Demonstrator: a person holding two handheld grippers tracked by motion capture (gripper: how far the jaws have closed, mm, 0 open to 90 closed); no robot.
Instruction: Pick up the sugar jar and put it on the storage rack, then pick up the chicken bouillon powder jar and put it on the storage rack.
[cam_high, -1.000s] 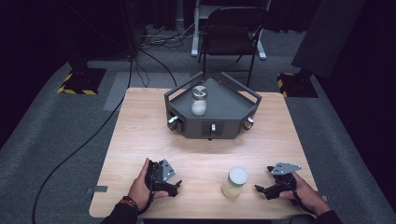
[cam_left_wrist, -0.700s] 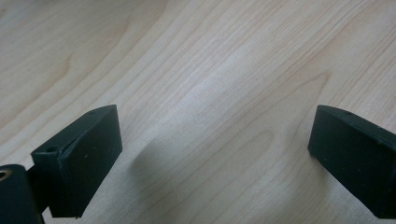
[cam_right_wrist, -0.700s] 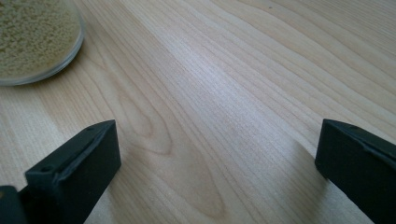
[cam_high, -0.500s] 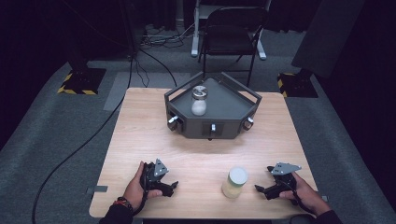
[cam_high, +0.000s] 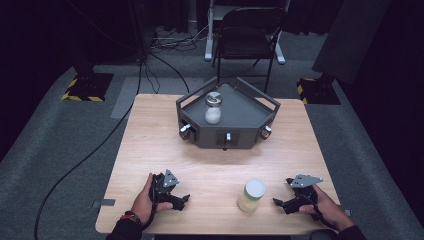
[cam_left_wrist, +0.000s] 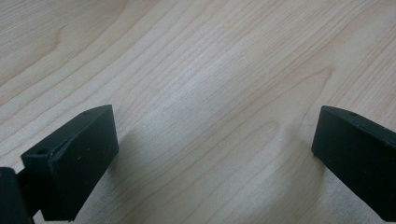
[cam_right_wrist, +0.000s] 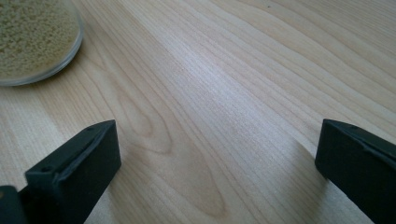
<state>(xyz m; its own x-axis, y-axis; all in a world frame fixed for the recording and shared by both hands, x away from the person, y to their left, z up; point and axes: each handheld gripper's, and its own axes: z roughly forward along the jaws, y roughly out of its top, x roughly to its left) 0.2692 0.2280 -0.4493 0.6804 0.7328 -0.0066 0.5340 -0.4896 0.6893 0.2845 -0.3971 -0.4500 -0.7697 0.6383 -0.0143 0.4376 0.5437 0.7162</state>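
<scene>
Desk (cam_high: 150, 145): pale wood-grain top, rectangular, filling the centre of the high view. Grain is running in long wavy lines, matte with a soft sheen in both gripper views.

Tray (cam_high: 250, 112): dark grey, angular, hard-looking body with a raised rail, sitting at upper centre of the high view; small pale knobs are showing along its front faces. A glass jar of white powder (cam_high: 213, 107) with a metal-looking lid is standing upright inside it.

Jar (cam_high: 251, 195): short, round, clear-walled, pale lid, packed with fine yellowish grains; standing upright on the desk at lower right of centre in the high view, and showing at the upper left corner of the right gripper view (cam_right_wrist: 35, 39).

Right gripper (cam_high: 280, 202): lying low at lower right, near the jar but apart from it, fingers (cam_right_wrist: 74, 172) spread wide with bare desk between them. Left gripper (cam_high: 184, 200): lying at lower left, well apart from the jar, fingers (cam_left_wrist: 70, 163) also spread wide and holding nothing.

Judgement: the step in hand is likely the right gripper's reach for the jar. To do it well, keep the spread as it is, swing toward the jar until it is centring between the fingers, approach level with the wall below the lid, then close gently; smooth glass may be slipping or tipping if pushed off-centre.
</scene>
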